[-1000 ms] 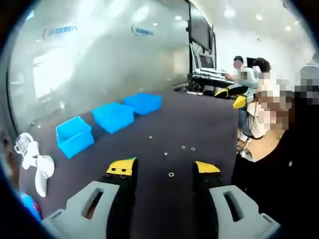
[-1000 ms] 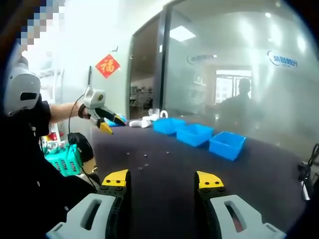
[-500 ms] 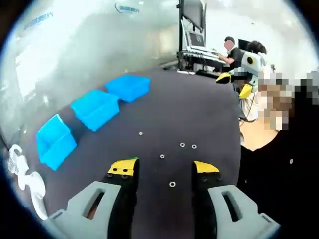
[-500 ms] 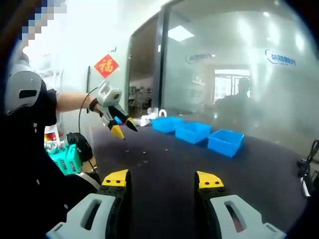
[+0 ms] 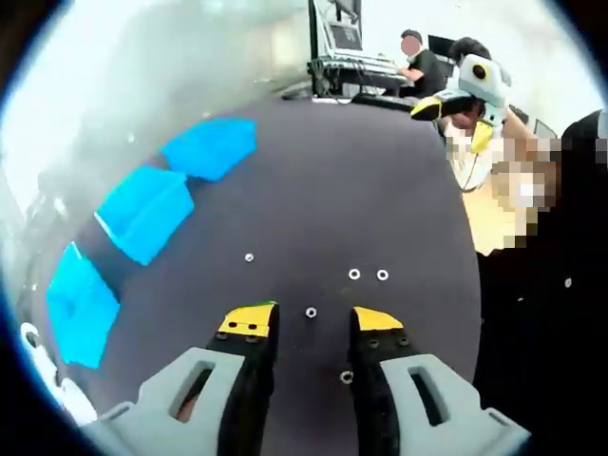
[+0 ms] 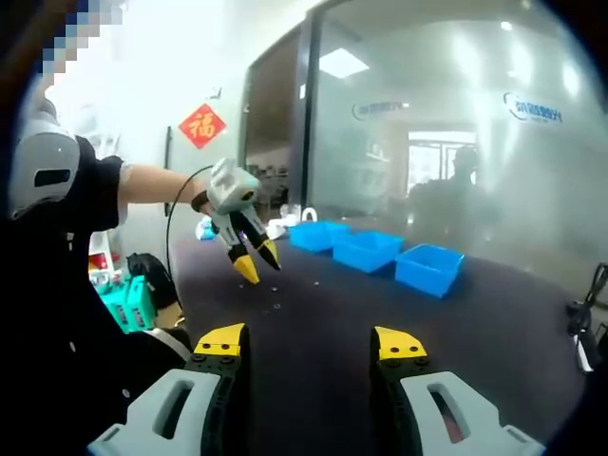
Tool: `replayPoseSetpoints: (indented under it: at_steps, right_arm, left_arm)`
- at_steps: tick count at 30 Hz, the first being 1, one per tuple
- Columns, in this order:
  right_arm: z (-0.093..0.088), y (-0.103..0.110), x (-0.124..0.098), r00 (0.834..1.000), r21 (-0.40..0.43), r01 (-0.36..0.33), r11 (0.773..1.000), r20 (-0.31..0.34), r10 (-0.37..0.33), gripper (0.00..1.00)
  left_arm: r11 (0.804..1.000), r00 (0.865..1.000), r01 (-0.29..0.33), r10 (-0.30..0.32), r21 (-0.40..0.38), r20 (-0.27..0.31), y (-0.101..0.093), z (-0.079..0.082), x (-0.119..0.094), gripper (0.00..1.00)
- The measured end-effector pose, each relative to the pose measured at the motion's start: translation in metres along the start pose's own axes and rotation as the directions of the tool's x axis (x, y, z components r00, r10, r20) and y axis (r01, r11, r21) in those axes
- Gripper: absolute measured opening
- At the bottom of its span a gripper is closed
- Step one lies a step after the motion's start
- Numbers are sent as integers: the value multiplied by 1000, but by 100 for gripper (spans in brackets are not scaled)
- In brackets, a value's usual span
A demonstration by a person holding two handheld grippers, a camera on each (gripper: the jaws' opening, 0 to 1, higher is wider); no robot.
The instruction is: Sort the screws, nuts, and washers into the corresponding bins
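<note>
Hovering low over the dark table (image 5: 380,190), left gripper (image 5: 309,323) pointed down at the scattered hardware, jaws parted and gripping nothing. Sitting right in the gap between the yellow tips: a small ring-shaped piece (image 5: 311,312), washer or nut, too tiny to call. Lying nearer the camera between the jaw bodies, another small piece (image 5: 346,377). Resting side by side just beyond the tips, two more ring pieces (image 5: 368,275), and off toward the bins a lone one (image 5: 249,256). Lined up along the far left edge of the table, three blue bins (image 5: 142,211), well apart from the hardware. Showing at the upper right of the left gripper view, right gripper (image 5: 456,95), white body and yellow tips, held up off the table. Seated at a desk behind it, two people (image 5: 427,62). Switching to the right gripper view: right gripper (image 6: 310,347) held level above the table (image 6: 313,351), jaws wide apart, nothing between them. Reaching in from the left on an outstretched arm, left gripper (image 6: 256,264), tips angled down at the table over faint specks of hardware (image 6: 277,306). Beyond it, blue bins (image 6: 372,252) in a row by the glass wall (image 6: 456,142), with a red paper sign (image 6: 203,125) on the wall at left.
</note>
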State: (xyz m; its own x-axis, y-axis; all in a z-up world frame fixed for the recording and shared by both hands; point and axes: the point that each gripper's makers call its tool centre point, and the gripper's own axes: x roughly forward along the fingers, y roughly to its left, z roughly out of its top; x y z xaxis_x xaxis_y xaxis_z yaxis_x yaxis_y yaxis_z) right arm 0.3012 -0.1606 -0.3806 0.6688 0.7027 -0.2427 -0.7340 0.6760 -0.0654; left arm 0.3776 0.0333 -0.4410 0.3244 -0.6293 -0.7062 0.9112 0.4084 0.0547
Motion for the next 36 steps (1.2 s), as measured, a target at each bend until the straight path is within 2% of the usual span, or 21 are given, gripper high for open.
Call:
replayPoseSetpoints:
  at_steps: [11, 18, 21, 27, 30, 33, 35, 36]
  right_arm:
    - [-3, -1, -1, 1000, 7, 4, 1000, -6, -4, 47]
    - [-4, 1, 2, 1000, 7, -1, 1000, -10, 2, 47]
    - [-4, 2, 3, 1000, 6, -4, 1000, -10, 4, 47]
    - [-5, 5, 4, 1000, 5, -9, 1000, -11, 9, 47]
    - [-4, 6, 4, 1000, 4, -11, 1000, -9, 11, 47]
    - [-3, 8, 4, 1000, 2, -12, 1000, -6, 12, 47]
    - [-2, 9, 4, 1000, 2, -12, 1000, -4, 12, 47]
    - [-1, 8, 4, 1000, 2, -11, 1000, -4, 11, 47]
  left_arm:
    - [1000, 998, 14, -13, 17, -54, 5, -12, 17, 21]
    - [1000, 999, 27, -28, -10, -41, 4, -14, 18, 16]
    - [999, 999, 27, -28, -27, -36, 4, -16, 18, 9]
    - [997, 999, 40, -41, -59, -9, -1, -17, 18, 2]
    - [996, 999, 33, -33, -80, 10, -1, -17, 18, 2]
    - [994, 999, 21, -16, -111, 46, -1, -17, 17, 2]
    - [994, 998, 11, -4, -110, 68, -1, -17, 15, 2]
    - [995, 995, -6, 16, -98, 98, 0, -14, 14, 2]
